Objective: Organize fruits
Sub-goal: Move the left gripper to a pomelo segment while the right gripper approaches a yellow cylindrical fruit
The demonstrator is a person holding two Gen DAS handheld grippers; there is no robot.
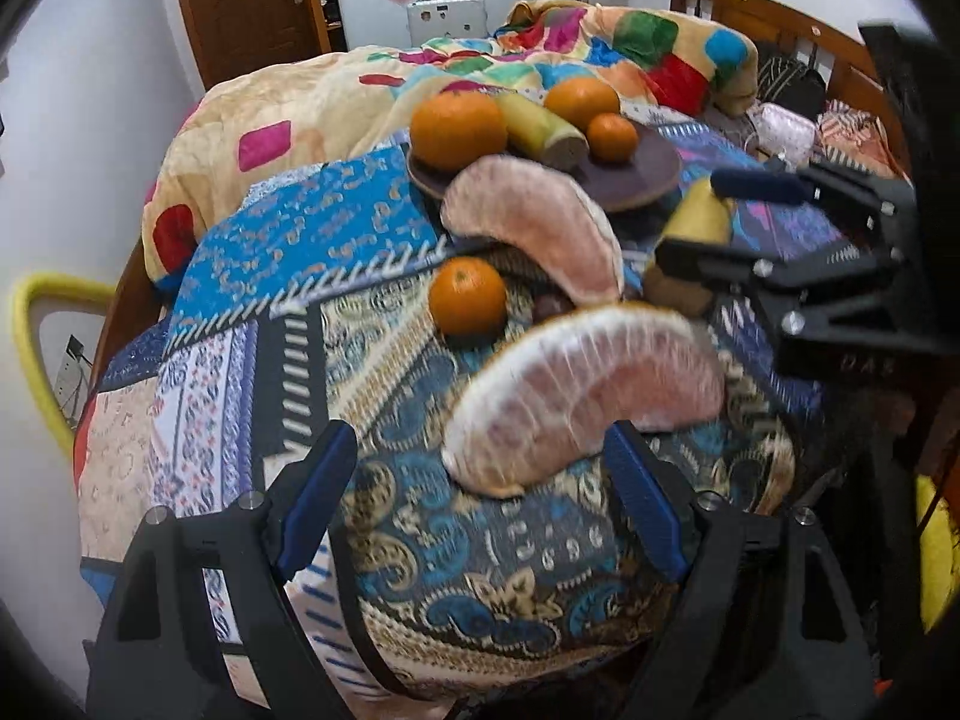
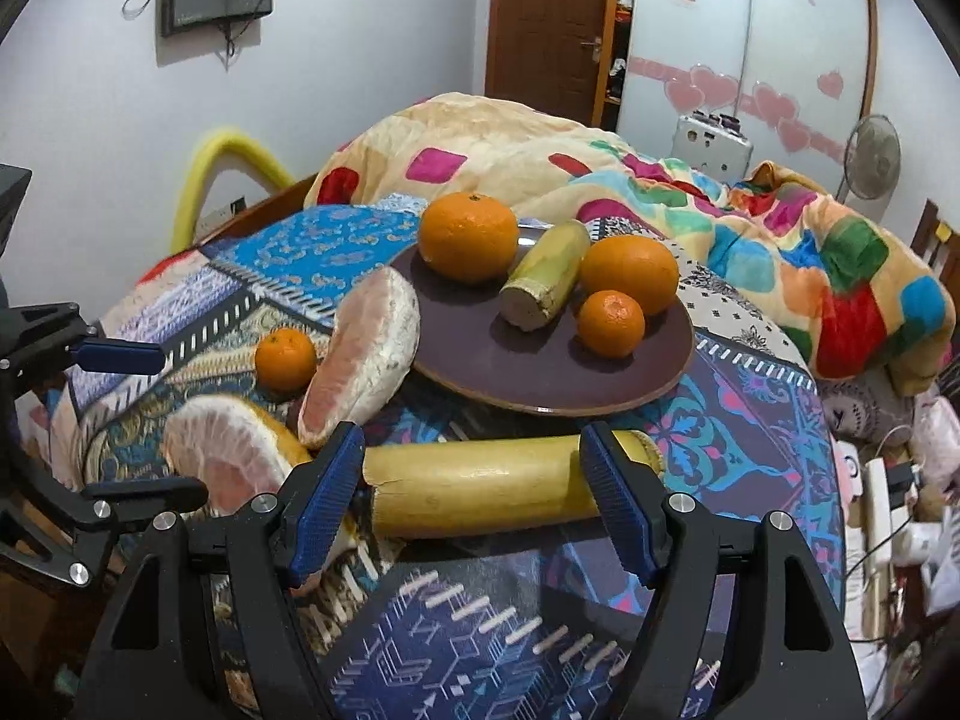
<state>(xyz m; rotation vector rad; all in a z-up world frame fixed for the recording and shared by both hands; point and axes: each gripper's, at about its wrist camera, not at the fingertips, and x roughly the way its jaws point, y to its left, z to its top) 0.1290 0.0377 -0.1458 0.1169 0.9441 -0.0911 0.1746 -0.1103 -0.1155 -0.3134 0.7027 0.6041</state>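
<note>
Right gripper (image 2: 474, 498) sits spread wide around the long yellow sugarcane stick (image 2: 492, 495) lying crosswise on the patterned blue patchwork quilt (image 2: 750, 432) – the blue pads flank it near its two ends, whether they touch it you cannot tell, so it looks like the grab is lined up along the length, not across it. Turn the wrist so the pads close on the round sides near the middle, then squeeze slow; the skin looks smooth and could roll out. Lift it clear of the rim of the dark purple round plate (image 2: 600, 387) just beyond and lay it down beside the short yellow cane piece (image 2: 543, 279), between the three oranges (image 2: 468, 237) already there

Left gripper (image 1: 480, 504) is also spread, empty, hovering just short of the near pale pink peeled pomelo wedge (image 1: 582, 396) – a bit blurred. A second pomelo wedge (image 1: 540, 222) leans on the plate edge and a small loose mandarin (image 1: 468, 295) sits beside it, all still off the plate

Surface is a soft, lumpy bed, so the plate may tip if you press on it. A multicoloured fleece blanket (image 1: 600, 42) is heaped behind, with a brown wooden door (image 2: 552, 18), a white wardrobe with pink hearts (image 2: 750, 60) and a standing fan (image 2: 873, 159)
</note>
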